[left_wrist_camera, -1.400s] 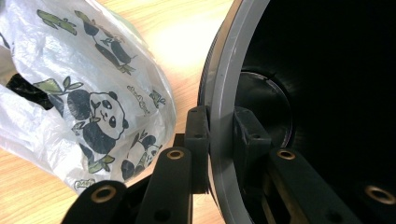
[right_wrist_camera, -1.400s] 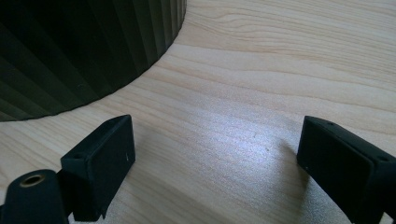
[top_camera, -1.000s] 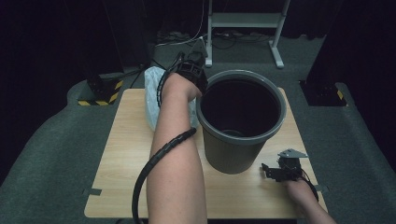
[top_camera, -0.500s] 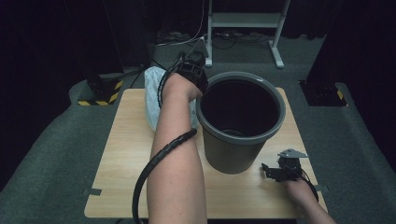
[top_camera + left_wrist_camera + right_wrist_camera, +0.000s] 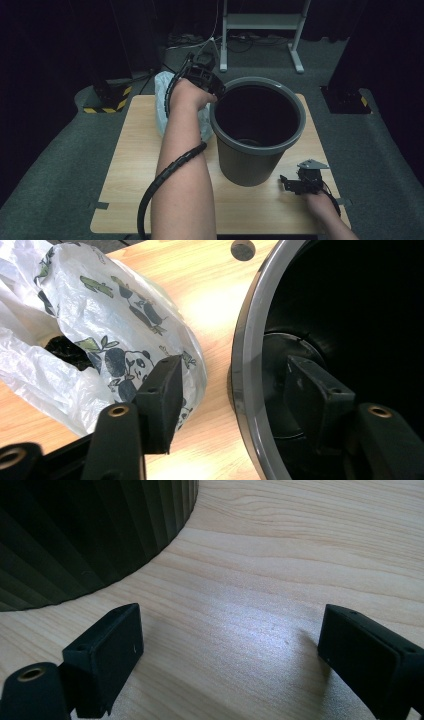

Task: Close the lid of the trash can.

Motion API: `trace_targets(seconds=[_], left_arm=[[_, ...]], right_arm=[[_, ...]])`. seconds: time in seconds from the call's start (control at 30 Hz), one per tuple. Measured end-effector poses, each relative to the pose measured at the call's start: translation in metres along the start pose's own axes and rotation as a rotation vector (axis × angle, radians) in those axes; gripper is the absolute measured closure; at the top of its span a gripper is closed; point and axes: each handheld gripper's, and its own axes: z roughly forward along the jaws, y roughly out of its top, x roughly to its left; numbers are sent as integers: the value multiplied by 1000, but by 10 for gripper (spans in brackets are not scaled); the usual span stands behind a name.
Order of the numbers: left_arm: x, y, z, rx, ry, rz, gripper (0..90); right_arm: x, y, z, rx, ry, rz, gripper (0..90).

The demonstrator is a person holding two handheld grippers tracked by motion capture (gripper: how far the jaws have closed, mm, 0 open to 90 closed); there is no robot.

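Tongs of the left hand (image 5: 227, 395) gape astride the bin rim (image 5: 247, 355) (bag (image 5: 107, 330) beside); next, pinch. Right tongs (image 5: 230, 650) rest wide on the tabletop (image 5: 300, 555).

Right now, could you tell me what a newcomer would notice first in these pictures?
The big grey bin in the middle of the table. The left tongs straddle its rim, open, one jaw inside. Beside them lies a white panda-print bag; the right tongs rest open near the bin's base.
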Motion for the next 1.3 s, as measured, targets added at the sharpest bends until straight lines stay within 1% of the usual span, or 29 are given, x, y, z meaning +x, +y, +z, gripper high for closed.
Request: trace_targets(seconds=[0.07,0.13,0.2,0.27,0.33,0.4,0.47,0.63,0.7,0.77,0.83,0.9,1.0,1.03,1.13,1.2,1.3], left_arm=[[2,-1,-2,-3,14,-2,371],[3,-2,-3,7,24,-9,373],[6,-4,-6,5,18,-13,372],[10,-7,-8,17,29,-16,363],[15,-10,-11,11,33,-35,361],[20,-12,-13,19,49,-50,365],[25,-15,-16,13,57,-62,365],[33,-21,-21,12,71,-62,367],[37,-24,-23,14,85,-53,380],[41,-28,-24,13,88,-48,377],[45,-32,-24,14,92,-52,360],[49,-35,-23,15,110,-47,349],[53,-43,-20,37,141,-24,324],[55,-46,-19,44,150,-25,319],[64,-53,-15,56,144,-44,302],[70,-58,-12,63,143,-42,295],[77,-67,-3,74,130,-50,270]], right_arm=[[0,0,0,0,-1,0,107],[0,0,0,0,0,0,107],[0,0,0,0,1,-2,106],[0,0,0,0,1,-2,106],[0,0,0,0,1,-2,106],[0,0,0,0,1,-2,106],[0,0,0,1,2,0,106],[0,0,0,1,2,0,106],[0,0,0,1,3,0,105],[0,0,0,1,4,-2,103],[0,0,1,2,5,-2,102],[0,0,1,2,5,-3,102],[0,0,1,1,4,-2,103],[0,0,1,2,4,-1,103],[0,0,1,1,4,-1,102],[-1,1,1,2,3,-1,102],[-1,1,1,1,5,-6,102]])
